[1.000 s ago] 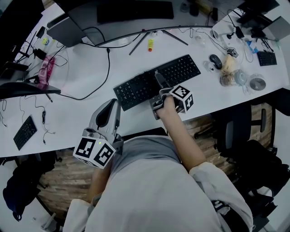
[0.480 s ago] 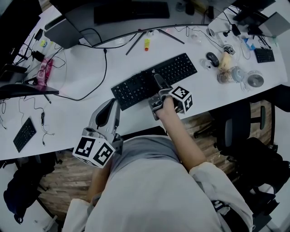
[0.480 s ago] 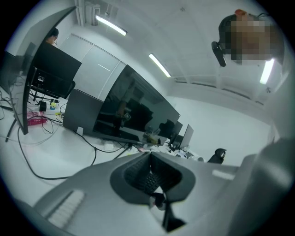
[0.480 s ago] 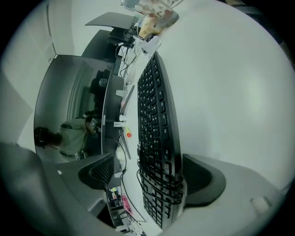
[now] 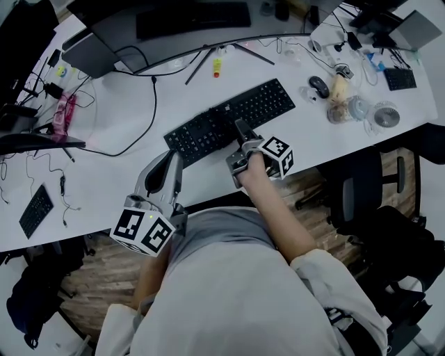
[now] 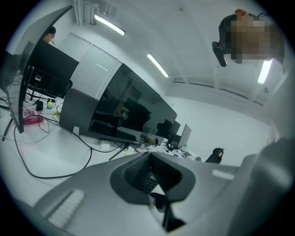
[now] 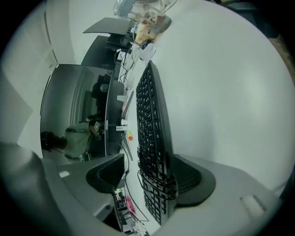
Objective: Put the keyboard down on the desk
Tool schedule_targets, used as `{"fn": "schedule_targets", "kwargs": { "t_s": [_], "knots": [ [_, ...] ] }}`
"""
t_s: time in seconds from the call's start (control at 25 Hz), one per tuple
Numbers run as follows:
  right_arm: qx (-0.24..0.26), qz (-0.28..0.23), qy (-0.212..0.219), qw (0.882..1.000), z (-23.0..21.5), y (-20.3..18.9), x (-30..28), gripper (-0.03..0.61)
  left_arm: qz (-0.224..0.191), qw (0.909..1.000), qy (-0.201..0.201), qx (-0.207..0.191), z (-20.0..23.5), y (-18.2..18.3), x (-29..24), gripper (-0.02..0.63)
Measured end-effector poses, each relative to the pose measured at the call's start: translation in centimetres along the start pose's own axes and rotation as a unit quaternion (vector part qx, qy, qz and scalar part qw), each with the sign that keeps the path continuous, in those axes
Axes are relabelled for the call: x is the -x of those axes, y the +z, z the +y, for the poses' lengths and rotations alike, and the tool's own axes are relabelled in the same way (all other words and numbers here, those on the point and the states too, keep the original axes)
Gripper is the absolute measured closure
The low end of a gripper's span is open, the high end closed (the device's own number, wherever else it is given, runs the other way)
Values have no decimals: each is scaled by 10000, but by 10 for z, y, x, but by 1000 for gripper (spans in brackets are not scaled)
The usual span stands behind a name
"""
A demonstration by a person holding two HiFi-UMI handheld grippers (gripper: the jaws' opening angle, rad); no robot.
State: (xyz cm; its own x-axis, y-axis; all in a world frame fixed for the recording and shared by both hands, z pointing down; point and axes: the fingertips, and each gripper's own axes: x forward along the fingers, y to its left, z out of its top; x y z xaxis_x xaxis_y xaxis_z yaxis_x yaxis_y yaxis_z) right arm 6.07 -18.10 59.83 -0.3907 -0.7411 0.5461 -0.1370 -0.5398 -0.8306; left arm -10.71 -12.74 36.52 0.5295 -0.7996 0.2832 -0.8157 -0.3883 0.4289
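A black keyboard [image 5: 229, 118] lies slantwise on the white desk [image 5: 118, 174], with a thin cable looped around its middle. My right gripper [image 5: 240, 129] reaches over its near edge at the centre. In the right gripper view the keyboard [image 7: 152, 115] stands between the jaws of the right gripper [image 7: 147, 177]. One jaw rests against its underside, the other stays off the keys. These jaws have just been closing. My left gripper [image 5: 170, 163] hovers by the desk's front edge, left of the keyboard, shut and holding nothing; the left gripper [image 6: 150, 159] points toward the keyboard.
A curved monitor [image 5: 188, 17] stands behind the keyboard on a thin-legged stand. A black cable [image 5: 149, 118] runs left of it. A mouse [image 5: 318, 85], jars [image 5: 351, 108] and a small fan [image 5: 386, 115] sit at the right. A small keyboard [image 5: 36, 211] lies far left. An office chair [image 5: 361, 195] stands right.
The whole picture has slid up and left as the head moved. The right gripper stays at the keyboard's near edge; the left gripper has not moved.
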Motion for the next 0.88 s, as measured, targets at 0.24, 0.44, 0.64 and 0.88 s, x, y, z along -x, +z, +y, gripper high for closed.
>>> {"fn": "schedule_targets", "kwargs": {
  "t_s": [0.24, 0.44, 0.64, 0.88],
  "knots": [
    [82, 21, 131, 9999, 4, 1, 15, 336, -3, 9999, -114, -34, -10, -2, -4, 614],
    [104, 107, 295, 9995, 6, 4, 28, 371, 14, 9997, -228, -74, -24, -7, -8, 614],
    [364, 248, 681, 9967, 18, 3, 43, 456, -6, 9996, -261, -110, -32, -9, -7, 614],
    [1210, 382, 1014, 9867, 42, 4, 65, 513, -54, 9996, -259, -130, -41, -10, -5, 614]
  ]
}}
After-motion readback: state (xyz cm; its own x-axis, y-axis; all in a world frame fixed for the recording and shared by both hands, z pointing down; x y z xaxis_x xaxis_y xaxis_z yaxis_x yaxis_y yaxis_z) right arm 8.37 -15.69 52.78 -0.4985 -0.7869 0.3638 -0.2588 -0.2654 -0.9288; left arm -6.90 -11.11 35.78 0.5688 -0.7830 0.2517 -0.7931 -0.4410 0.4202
